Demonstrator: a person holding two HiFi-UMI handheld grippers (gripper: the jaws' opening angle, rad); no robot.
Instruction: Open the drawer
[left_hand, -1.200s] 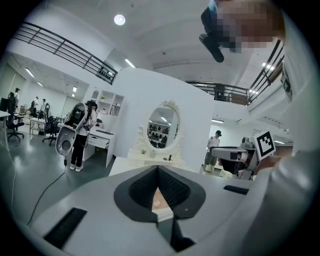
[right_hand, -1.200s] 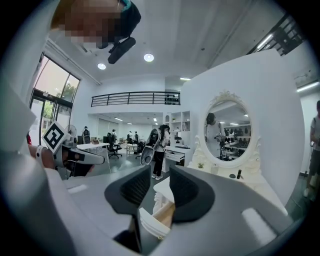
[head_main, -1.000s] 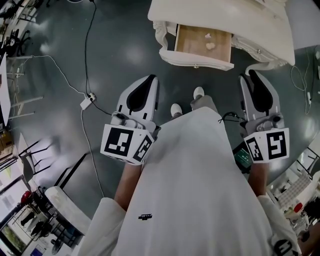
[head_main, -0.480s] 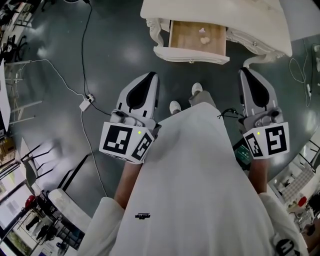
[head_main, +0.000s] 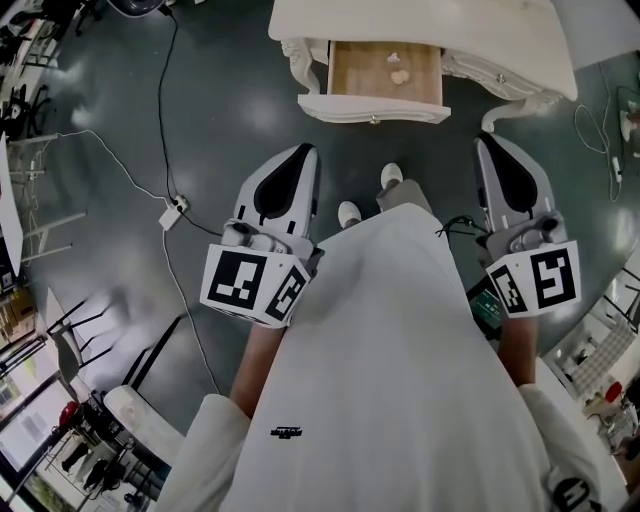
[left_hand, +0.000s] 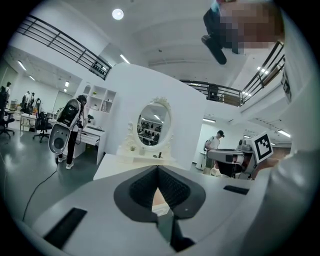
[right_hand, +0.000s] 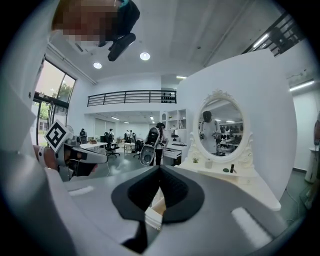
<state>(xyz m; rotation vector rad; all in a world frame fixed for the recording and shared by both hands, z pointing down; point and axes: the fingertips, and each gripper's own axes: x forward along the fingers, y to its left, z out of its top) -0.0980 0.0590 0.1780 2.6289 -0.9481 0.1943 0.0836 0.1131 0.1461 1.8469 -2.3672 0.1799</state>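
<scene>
Where the tips of the left gripper (left_hand: 158, 169) come together, no gap is left and nothing is held between them; the right gripper (right_hand: 160, 169) is likewise closed tip to tip and empty. In the head view both are held low at either side of a white coat (head_main: 400, 340), pointed toward the dressing table (head_main: 420, 20) and well apart from it. The drawer (head_main: 355, 80) is seen pulled out from the table's front, ahead of and between the two grippers, touched by neither; two small pale objects (head_main: 399, 76) lie on its wooden bottom. An oval mirror (right_hand: 223, 127) is carried on the tabletop; a cable (head_main: 165, 90) is trailed across the dark floor (head_main: 230, 110).
</scene>
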